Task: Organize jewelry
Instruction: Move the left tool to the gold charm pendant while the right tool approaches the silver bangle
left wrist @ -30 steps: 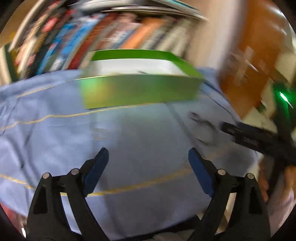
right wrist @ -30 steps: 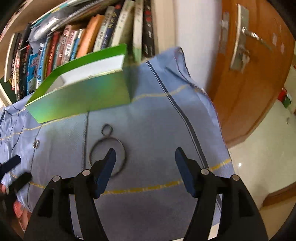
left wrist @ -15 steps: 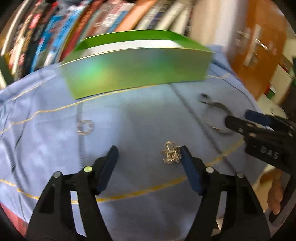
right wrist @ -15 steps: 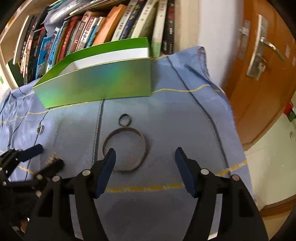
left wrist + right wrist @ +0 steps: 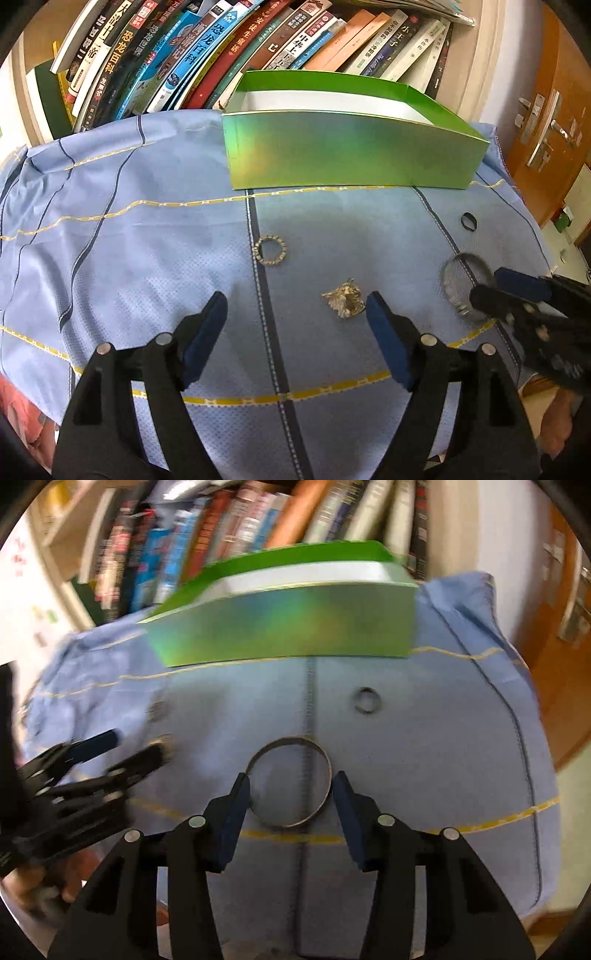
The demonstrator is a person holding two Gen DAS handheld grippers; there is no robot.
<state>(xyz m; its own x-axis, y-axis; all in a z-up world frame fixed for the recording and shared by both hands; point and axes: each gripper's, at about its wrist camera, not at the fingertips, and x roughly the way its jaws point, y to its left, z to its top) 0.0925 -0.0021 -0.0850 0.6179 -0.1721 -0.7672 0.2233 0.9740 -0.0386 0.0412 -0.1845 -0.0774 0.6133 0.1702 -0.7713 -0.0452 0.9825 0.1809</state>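
Observation:
On a blue cloth [image 5: 147, 240] lie a silver brooch [image 5: 344, 297], a beaded ring [image 5: 270, 250], a small dark ring [image 5: 468, 222] and a metal bangle [image 5: 460, 280]. My left gripper [image 5: 295, 314] is open, with the brooch just inside its right finger. In the right wrist view my right gripper [image 5: 291, 790] is open with its fingers on either side of the bangle [image 5: 289, 787]; the small dark ring [image 5: 366, 700] lies beyond it. An open green box [image 5: 347, 147], also in the right wrist view [image 5: 288, 624], stands at the back.
A row of books [image 5: 221, 55] stands behind the box. A wooden door [image 5: 546, 110] is at the right, past the cloth's edge. The left gripper [image 5: 122, 753] shows blurred at the left of the right wrist view.
Both grippers have moved forward and down toward the cloth. The right gripper's fingers have narrowed around the bangle. The left gripper has shifted left, so the brooch now sits by its right finger.

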